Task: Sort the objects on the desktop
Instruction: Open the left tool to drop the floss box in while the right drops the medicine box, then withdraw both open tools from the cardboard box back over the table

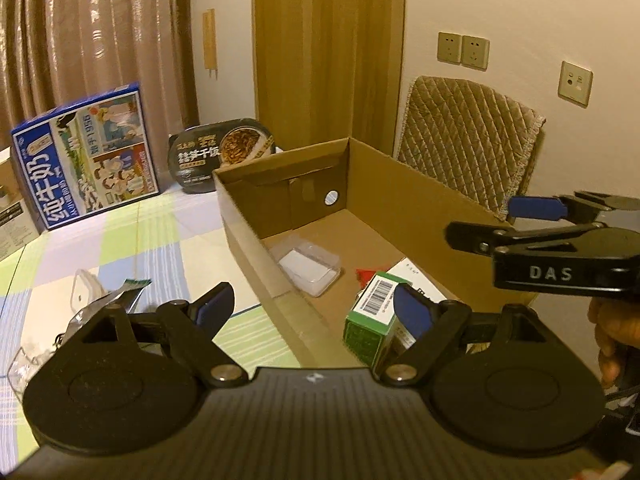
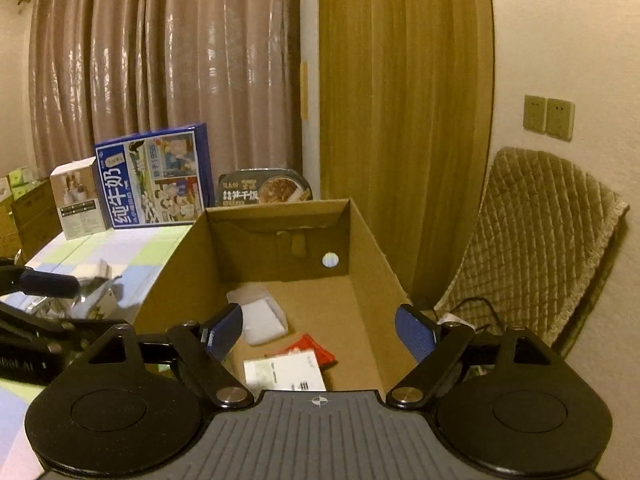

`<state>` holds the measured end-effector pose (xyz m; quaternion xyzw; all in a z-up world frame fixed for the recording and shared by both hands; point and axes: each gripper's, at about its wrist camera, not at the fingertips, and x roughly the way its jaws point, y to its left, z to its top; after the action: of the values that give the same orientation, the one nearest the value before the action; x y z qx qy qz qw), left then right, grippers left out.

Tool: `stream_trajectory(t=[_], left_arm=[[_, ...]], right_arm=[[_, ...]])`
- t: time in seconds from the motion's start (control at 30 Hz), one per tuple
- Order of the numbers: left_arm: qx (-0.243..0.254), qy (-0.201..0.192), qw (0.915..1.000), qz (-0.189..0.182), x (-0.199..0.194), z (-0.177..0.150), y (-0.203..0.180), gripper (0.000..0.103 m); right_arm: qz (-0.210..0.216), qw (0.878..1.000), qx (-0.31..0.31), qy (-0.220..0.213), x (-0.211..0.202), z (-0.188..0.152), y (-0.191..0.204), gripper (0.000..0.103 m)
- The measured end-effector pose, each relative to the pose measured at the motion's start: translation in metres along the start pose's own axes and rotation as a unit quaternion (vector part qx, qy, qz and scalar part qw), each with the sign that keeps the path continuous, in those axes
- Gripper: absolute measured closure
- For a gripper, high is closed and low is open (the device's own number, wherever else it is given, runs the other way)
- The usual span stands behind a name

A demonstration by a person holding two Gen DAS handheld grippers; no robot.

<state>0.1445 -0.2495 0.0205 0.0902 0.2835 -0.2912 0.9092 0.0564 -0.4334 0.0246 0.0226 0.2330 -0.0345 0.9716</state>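
My left gripper [image 1: 314, 312] had its fingers wide apart with nothing between the pads; it straddled the near left wall of the box [image 1: 256, 236], one finger over the desk [image 1: 160, 232], the other inside the box in front of the green carton [image 1: 370, 320]. My right gripper [image 2: 318, 330] also had its fingers spread and held nothing, hanging over the near end of the box, its right finger at the right wall.

In the box lay the clear case [image 1: 310, 268] against the left wall, about midway along. The red packet [image 2: 310, 350] sat nearer the front, with a white box [image 2: 284, 372] overlapping its near edge. The green carton stood tilted at the near end, beside the white box.

On the desk left of the box lay a foil pouch [image 1: 120, 300] and clear plastic pieces [image 1: 82, 292], near the left finger. Along the far edge of the desk stood the milk box [image 1: 86, 160] and the rice meal tray [image 1: 222, 154], the tray just behind the box's far left corner.
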Motion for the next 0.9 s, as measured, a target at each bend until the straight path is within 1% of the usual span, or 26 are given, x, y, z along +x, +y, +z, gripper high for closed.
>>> stream_trajectory(t=[0.17, 0.4, 0.47, 0.6, 0.9], left_arm=[[-0.021, 0.004, 0.9997, 0.009, -0.013, -0.01, 0.011, 0.018], [-0.037, 0.012, 0.9989, 0.026, -0.037, -0.027, 0.025, 0.018], [-0.041, 0.013, 0.9985, 0.034, -0.047, -0.033, 0.029, 0.015], [-0.05, 0.018, 0.9976, 0.045, -0.066, -0.045, 0.037, 0.014], [-0.07, 0.039, 0.9942, 0.072, -0.099, -0.071, 0.053, 0.007]], right_arm=[[0.001, 1.0, 0.01, -0.001, -0.02, -0.008, 0.006, 0.019], [0.012, 1.0, 0.019, 0.0, -0.043, -0.015, 0.025, 0.017], [0.018, 1.0, 0.024, 0.003, -0.049, -0.018, 0.032, 0.016], [0.03, 0.999, 0.023, 0.011, -0.061, -0.026, 0.048, 0.012], [0.054, 0.998, 0.016, 0.027, -0.082, -0.043, 0.081, 0.006]])
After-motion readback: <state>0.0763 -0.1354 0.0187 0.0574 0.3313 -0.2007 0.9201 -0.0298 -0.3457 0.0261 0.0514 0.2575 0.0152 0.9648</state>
